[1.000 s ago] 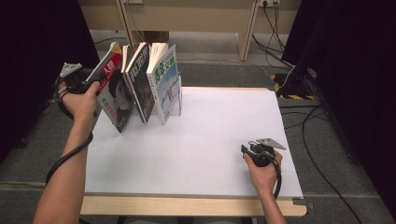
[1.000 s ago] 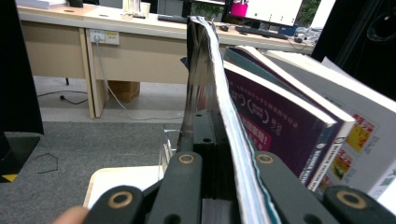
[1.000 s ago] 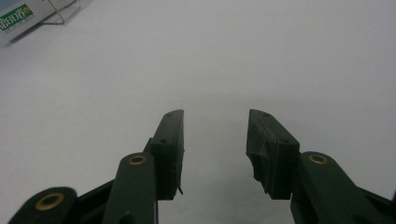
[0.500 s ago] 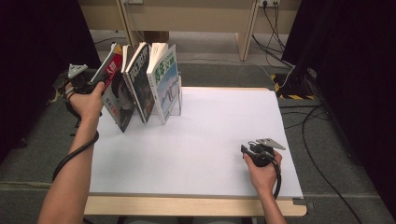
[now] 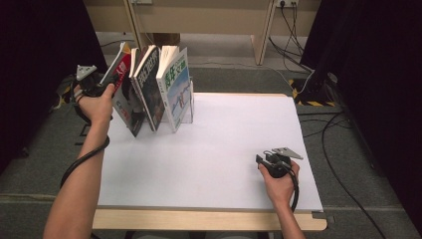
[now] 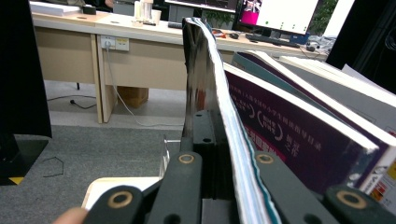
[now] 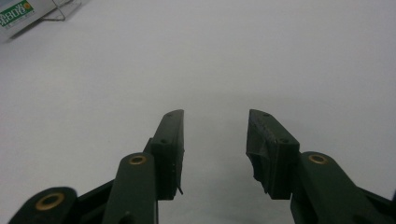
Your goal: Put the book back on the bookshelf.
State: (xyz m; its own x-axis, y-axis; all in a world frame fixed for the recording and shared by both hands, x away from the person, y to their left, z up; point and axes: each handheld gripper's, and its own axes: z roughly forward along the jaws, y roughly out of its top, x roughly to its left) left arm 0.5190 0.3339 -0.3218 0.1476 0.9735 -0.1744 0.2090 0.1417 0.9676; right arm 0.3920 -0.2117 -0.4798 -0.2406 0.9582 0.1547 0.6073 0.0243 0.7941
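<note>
The right gripper (image 5: 260, 160) is held low over the white table top (image 5: 219, 149), near the table's near right corner, with its jaws parted and nothing between them; in the right gripper view bare white surface is seen under and ahead of the fingertips (image 7: 170, 122). Along the near edge of the table, behind this gripper, a pale wooden strip (image 5: 199, 219) is seen.

Well apart from it, at the far left corner of the table, the left gripper (image 5: 110, 85) is clamped on the outermost book (image 5: 119, 67) of a leaning row, gripped near its upper edge. In the left gripper view this glossy dark cover (image 6: 198, 70) is pinched between the jaws, its pages bending away to the right. Just beside it a purple-covered book (image 6: 289, 135) is leaned, and past that lighter books (image 6: 336, 88) follow. In the high view the row is ended by a book with a blue and white cover (image 5: 178, 92), propped against a clear stand (image 5: 191, 107).

Beyond the grippers grey carpet (image 5: 234, 79) is laid; black curtains (image 5: 45, 55) are hung at both sides, and cables (image 5: 318, 119) are trailed at the right. Farther off, a light wooden desk (image 6: 70, 46) with wall sockets (image 6: 115, 43) is seen, with monitors (image 6: 285, 11) standing on it
</note>
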